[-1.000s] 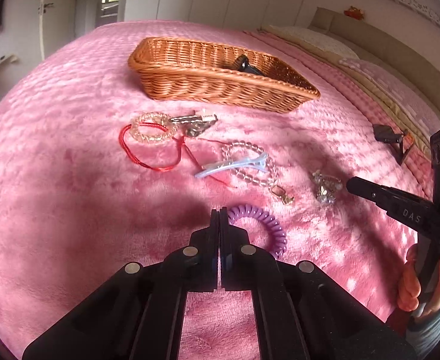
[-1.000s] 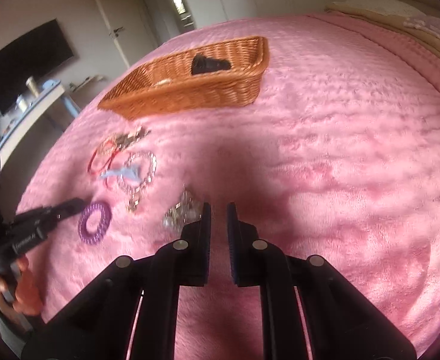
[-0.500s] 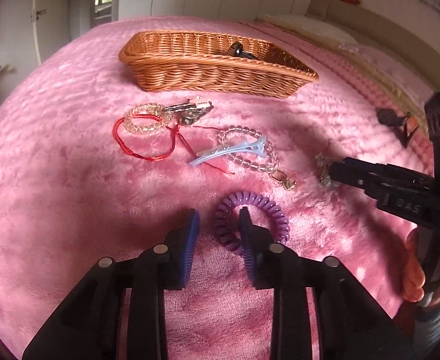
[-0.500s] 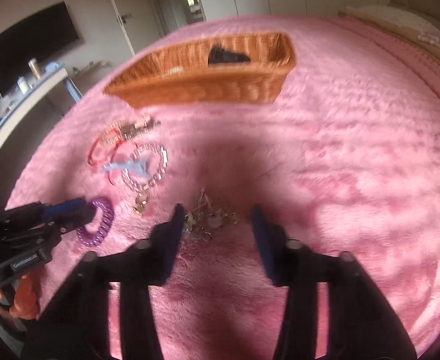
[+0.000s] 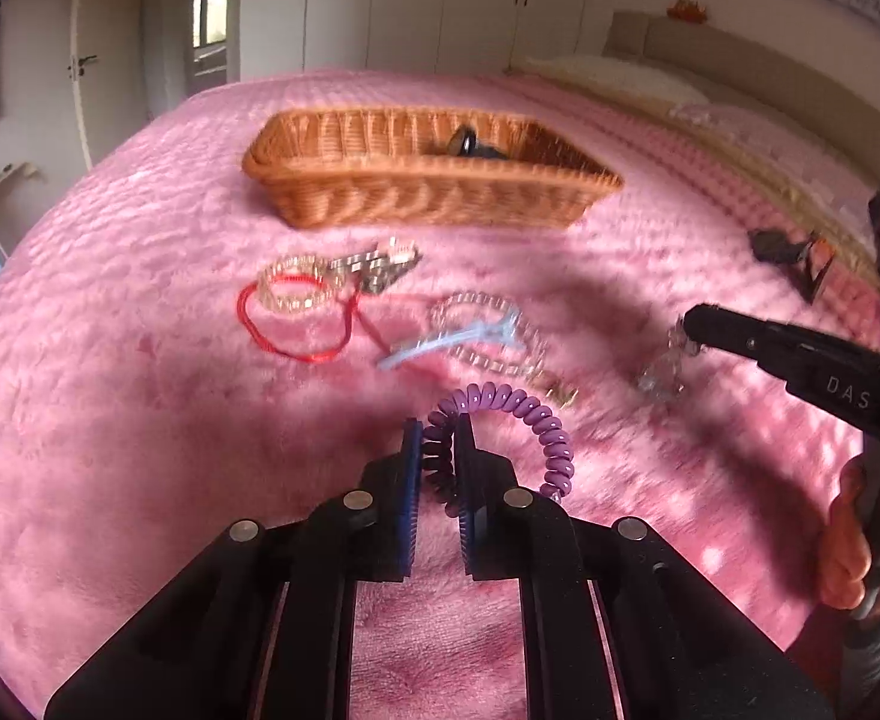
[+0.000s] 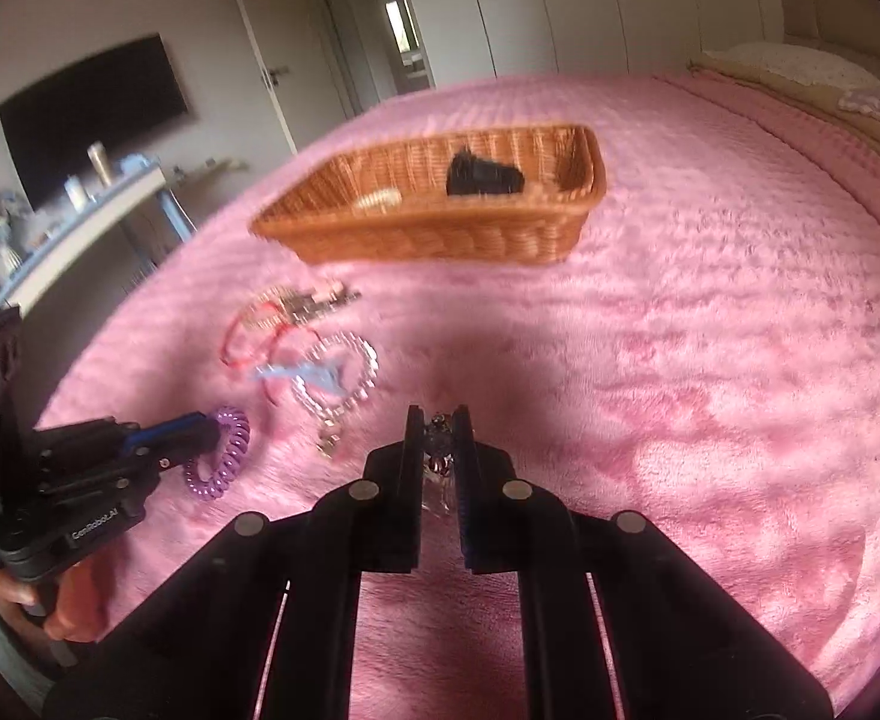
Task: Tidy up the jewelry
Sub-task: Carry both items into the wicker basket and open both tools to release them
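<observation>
My left gripper (image 5: 439,427) is shut on the near side of a purple spiral hair tie (image 5: 524,414) that lies on the pink bedspread; it also shows in the right wrist view (image 6: 221,450). My right gripper (image 6: 439,426) is shut on a silver crystal trinket (image 6: 439,450), which in the left wrist view (image 5: 662,369) hangs from its tip. A wicker basket (image 5: 380,198) stands farther back, holding a black item (image 6: 482,177) and a pale item (image 6: 380,199).
On the bedspread between basket and grippers lie a red cord (image 5: 296,324), a pale bead bracelet (image 5: 290,291), a silver clip (image 5: 380,267), a clear bead bracelet (image 5: 488,333) and a blue hair clip (image 5: 446,342). A dark object (image 5: 794,252) lies at the right.
Both grippers opened, moved forward and closed: the left onto the purple hair tie, the right onto the crystal trinket.
</observation>
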Motion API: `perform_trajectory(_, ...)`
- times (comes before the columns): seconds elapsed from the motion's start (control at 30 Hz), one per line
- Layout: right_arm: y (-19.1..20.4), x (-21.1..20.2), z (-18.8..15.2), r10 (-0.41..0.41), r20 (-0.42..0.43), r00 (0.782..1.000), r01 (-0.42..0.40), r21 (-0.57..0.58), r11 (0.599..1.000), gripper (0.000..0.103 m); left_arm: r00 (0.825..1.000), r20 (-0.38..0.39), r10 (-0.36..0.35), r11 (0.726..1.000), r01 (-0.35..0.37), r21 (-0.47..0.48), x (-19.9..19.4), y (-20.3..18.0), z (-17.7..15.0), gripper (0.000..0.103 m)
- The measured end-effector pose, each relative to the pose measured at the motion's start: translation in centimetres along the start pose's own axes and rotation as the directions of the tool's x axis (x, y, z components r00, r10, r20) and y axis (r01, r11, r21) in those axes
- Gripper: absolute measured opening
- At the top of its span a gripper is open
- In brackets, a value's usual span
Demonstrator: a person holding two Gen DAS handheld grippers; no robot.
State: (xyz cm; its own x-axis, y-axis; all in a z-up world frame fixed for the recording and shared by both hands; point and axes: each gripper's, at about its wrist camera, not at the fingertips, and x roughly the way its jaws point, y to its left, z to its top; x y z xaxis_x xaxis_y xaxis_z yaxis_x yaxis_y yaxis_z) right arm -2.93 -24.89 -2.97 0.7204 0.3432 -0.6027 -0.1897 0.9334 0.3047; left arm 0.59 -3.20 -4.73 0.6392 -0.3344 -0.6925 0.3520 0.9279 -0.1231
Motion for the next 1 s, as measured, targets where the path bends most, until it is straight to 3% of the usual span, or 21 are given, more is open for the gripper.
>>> perform_trajectory(0.17,0.0,-2.3,1.1,0.055,0.066,0.996,-0.057,0.028,0.998,0.008,0.998,0.061,-0.011,1.000,0.012,-0.007,-1.5,-0.1,0.6,0.009)
perform_trajectory(0.37,0.9,-4.1,4.2,0.068,0.119,0.991,-0.070,0.016,0.997,0.008,0.992,0.123,-0.009,1.000,0.008,0.010,-3.8,-0.3,2.5,0.009)
perform_trajectory(0.6,2.1,-3.7,10.1,0.052,0.165,0.985,-0.047,-0.030,0.998,0.008,0.980,0.198,0.026,0.996,-0.042,0.075,-5.8,-0.7,8.9,0.009)
perform_trajectory(0.77,3.0,-0.7,14.8,0.042,0.171,0.984,-0.032,-0.059,0.998,0.008,0.973,0.227,0.044,0.994,-0.065,0.083,-4.4,0.1,13.6,0.009)
perform_trajectory(1.0,3.4,6.4,18.9,0.045,0.111,0.993,-0.039,-0.051,0.998,0.008,0.979,0.189,0.081,0.994,-0.092,0.053,2.3,2.9,18.3,0.009)
